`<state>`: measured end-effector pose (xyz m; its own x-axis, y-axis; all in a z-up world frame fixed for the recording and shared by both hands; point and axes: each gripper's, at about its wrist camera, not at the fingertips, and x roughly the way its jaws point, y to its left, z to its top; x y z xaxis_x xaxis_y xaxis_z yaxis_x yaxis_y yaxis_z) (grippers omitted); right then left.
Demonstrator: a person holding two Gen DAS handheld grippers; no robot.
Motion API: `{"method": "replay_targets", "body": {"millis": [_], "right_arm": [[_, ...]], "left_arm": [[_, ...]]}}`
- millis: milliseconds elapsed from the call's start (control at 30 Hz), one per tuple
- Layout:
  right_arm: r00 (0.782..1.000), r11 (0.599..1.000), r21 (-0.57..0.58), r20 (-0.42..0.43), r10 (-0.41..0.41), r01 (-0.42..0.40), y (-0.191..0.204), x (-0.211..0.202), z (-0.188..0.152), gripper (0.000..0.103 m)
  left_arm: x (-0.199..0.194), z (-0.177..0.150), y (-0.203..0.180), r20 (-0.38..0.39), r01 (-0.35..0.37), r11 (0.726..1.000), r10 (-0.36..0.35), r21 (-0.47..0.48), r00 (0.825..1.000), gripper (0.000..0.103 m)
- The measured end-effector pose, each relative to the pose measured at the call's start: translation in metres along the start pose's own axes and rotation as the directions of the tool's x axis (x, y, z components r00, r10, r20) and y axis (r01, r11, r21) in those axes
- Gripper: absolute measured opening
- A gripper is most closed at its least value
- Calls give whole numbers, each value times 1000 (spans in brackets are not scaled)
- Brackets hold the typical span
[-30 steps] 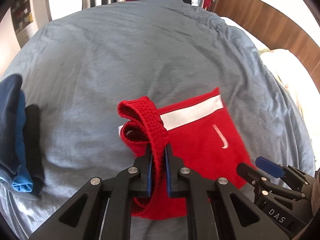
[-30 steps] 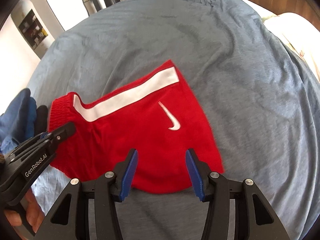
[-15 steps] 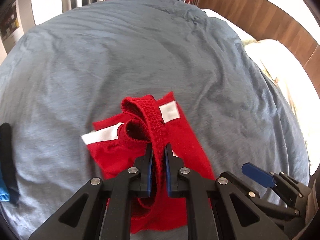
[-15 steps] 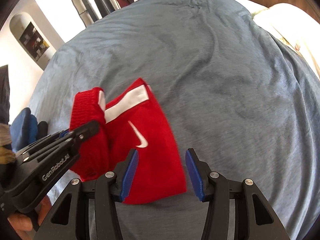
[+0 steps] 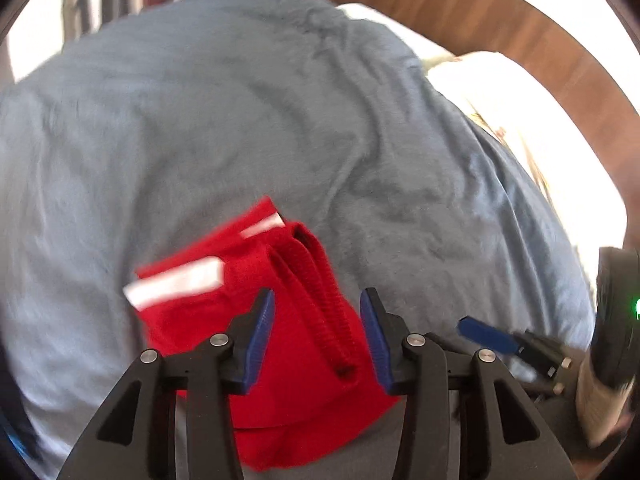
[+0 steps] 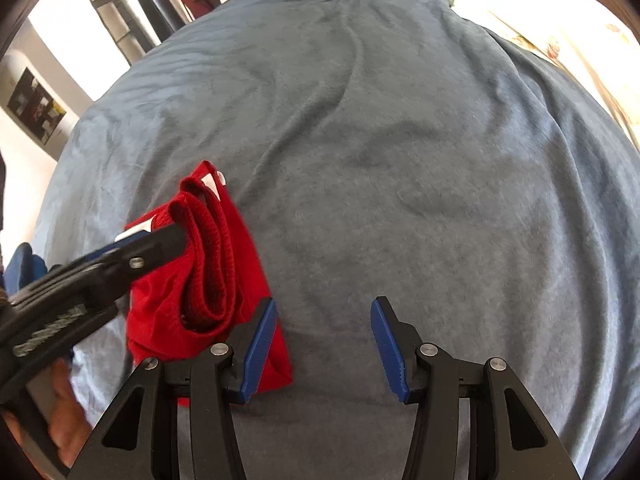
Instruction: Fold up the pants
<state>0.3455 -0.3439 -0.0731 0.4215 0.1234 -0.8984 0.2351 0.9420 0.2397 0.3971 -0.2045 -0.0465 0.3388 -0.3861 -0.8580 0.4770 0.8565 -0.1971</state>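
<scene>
Red shorts [image 5: 304, 364] now folded over on grey-blue bedspread [image 6: 400, 160], left claw [image 5: 317, 336] opening, right claw [image 6: 324, 344] wide, empty.

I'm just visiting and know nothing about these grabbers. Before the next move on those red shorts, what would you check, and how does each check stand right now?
1. Left gripper letting go: ok. Its jaws are opening, and the waistband lies between them with a gap on each side.
2. Right gripper free: ok. It is open over bare blanket, holding nothing.
3. Shorts folded over: ok. The waistband is doubled across the red cloth.
4. Fold neat, edges aligned: cannot tell. The left view is blurred and the left gripper hides part of it in the right view.
5. Shorts fully on the blanket: ok.
</scene>
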Motion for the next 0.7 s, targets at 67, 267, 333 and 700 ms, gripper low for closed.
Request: {"method": "replay_targets", "body": {"millis": [67, 267, 333, 700], "right_arm": [[1000, 1000, 5, 4, 10, -10, 4, -4, -2, 50], [994, 995, -15, 34, 101, -101, 31, -11, -4, 50], [992, 992, -43, 35, 122, -121, 43, -7, -5, 50], [984, 981, -97, 37, 173, -168, 69, 18, -1, 48]], "left_arm": [[-8, 1, 5, 38, -49, 992, 44, 119, 998, 44], [1, 9, 27, 38, -60, 891, 49, 450, 998, 44], [11, 10, 29, -3, -42, 845, 51, 533, 999, 43], [49, 7, 23, -123, 84, 718, 3, 691, 992, 43]]}}
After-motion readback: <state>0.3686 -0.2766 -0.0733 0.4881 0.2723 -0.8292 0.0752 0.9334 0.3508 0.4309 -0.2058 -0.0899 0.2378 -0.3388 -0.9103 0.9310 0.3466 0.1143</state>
